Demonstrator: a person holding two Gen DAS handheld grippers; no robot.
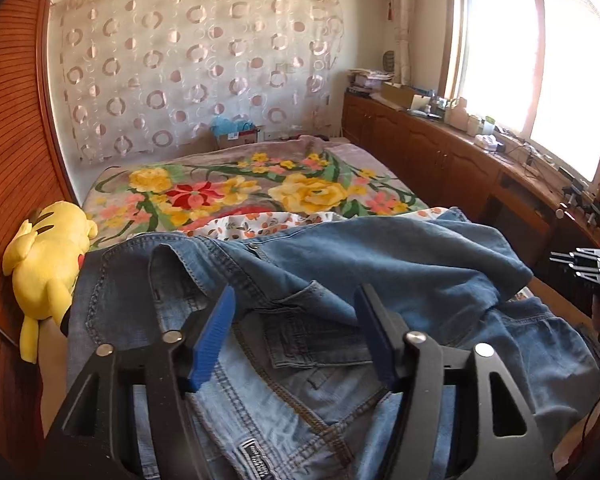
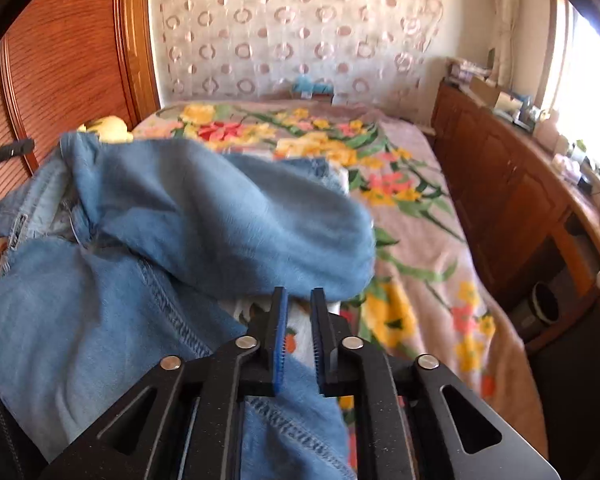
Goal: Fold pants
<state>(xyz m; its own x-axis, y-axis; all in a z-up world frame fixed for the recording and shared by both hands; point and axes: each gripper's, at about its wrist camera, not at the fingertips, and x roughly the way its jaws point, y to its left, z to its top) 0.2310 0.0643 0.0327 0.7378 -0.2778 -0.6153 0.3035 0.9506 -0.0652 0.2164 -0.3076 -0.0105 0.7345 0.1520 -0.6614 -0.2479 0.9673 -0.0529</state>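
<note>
Left wrist view: the left hand-held gripper [image 1: 296, 320] hangs with its blue pads spread wide, nothing pinched, above the crumpled blue pants [image 1: 380, 264] heaped on the bed [image 1: 236, 188], a yellow plush toy [image 1: 44, 264] beside them. Right wrist view: the right hand-held gripper [image 2: 300, 312] stands slightly apart, empty, at the pants' [image 2: 204, 216] folded leg on the bed [image 2: 420, 240].

Blue denim jeans [image 1: 380, 264] with tan stitching, floral yellow-red bedspread [image 1: 228, 188], yellow plush toy [image 1: 44, 264] at left, ring-patterned curtain [image 1: 196, 60].
</note>
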